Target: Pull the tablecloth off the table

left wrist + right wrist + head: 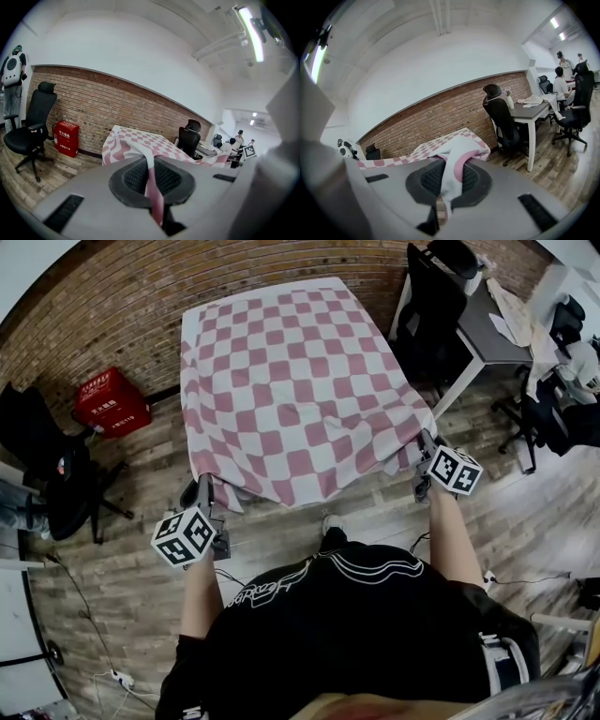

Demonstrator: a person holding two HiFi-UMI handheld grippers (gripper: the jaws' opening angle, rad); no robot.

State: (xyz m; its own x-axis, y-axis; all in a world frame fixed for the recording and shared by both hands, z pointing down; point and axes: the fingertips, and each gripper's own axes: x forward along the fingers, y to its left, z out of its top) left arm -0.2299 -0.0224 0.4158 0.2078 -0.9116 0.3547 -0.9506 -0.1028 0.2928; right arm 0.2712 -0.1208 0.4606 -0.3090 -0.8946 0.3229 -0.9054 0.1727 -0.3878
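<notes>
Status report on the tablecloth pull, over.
Left gripper shut on tablecloth, near corner. Right gripper shut on other corner. Not yet pulled off. Black chair close at right.

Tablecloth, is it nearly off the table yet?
Not yet. Done: the left gripper and the right gripper are each shut on a near corner of the tablecloth. In hand: those corners are drawn out toward the person. Left: the cloth lies spread over the whole top, so nearly all the pulling remains.

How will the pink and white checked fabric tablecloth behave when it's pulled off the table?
Probably floppy: the pink and white checked fabric tablecloth bunches into folds where the left gripper and right gripper pinch its corners. Likely light for its size: it hangs from two thin pinches.
</notes>
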